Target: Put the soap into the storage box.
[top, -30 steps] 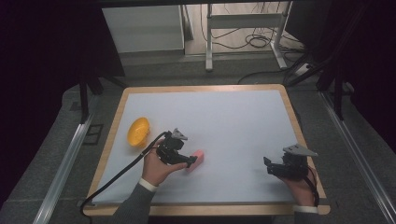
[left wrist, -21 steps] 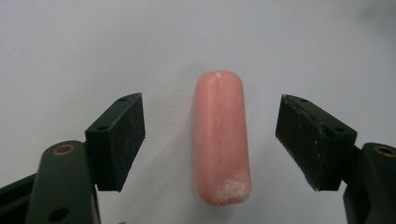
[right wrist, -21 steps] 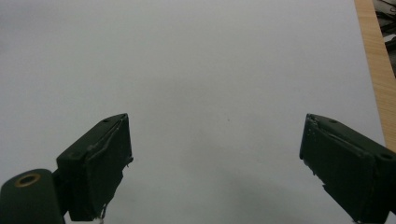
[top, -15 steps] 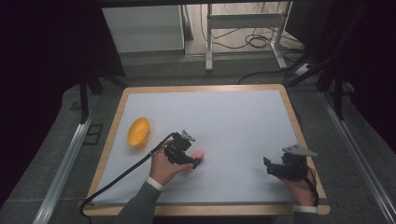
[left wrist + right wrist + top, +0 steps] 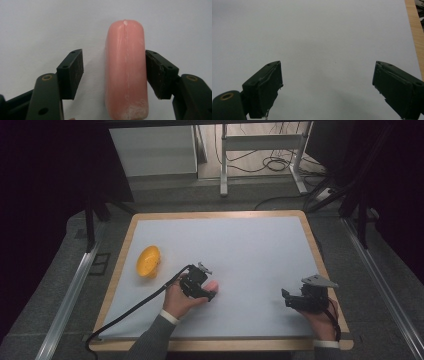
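Note:
A pink sausage-shaped piece (image 5: 125, 75) lies on the white table top (image 5: 250, 250), lengthwise between the jaws of my left gripper (image 5: 113, 65). The jaws are open: the right one touches the pink side, the left one stands a gap away. From above, my left gripper (image 5: 209, 293) sits over the pink piece (image 5: 215, 286) near the table's middle front. An orange bowl (image 5: 148, 261) lies tipped on its side to the left. My right gripper (image 5: 287, 298) rests open near the front right, with bare white surface between its jaws (image 5: 327, 82).
The wooden rim of the table (image 5: 320, 255) frames the white sheet, and its edge (image 5: 413, 30) runs close on the right gripper's right. A black cable (image 5: 130, 309) trails from the left gripper to the front left corner.
My left hand has shifted a little to the right, bringing its jaws around the pink piece. The right gripper and the orange bowl have stayed where they were.

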`<action>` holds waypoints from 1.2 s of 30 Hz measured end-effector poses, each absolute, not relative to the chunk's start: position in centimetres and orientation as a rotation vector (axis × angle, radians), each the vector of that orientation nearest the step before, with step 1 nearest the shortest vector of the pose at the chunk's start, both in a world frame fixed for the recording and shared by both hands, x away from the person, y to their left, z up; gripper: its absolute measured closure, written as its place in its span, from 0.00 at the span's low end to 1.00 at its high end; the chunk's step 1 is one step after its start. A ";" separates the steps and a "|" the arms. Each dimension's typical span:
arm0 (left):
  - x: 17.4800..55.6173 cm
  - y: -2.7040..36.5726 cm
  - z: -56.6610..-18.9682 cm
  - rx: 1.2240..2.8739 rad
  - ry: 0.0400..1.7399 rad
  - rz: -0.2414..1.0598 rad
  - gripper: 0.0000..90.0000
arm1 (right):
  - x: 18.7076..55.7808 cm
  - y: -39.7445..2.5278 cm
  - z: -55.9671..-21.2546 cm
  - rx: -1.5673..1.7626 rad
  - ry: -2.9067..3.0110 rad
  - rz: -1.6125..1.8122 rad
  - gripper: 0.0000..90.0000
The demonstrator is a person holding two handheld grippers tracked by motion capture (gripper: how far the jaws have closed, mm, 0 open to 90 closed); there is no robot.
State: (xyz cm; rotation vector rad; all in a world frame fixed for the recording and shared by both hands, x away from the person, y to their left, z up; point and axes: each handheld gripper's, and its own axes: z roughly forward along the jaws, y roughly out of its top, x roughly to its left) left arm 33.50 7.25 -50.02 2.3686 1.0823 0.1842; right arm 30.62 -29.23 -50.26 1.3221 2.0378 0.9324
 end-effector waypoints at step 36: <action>32.7 8.1 -48.4 2.286 1.022 0.149 0.67 | 30.5 -29.4 -50.1 1.332 2.005 0.926 0.10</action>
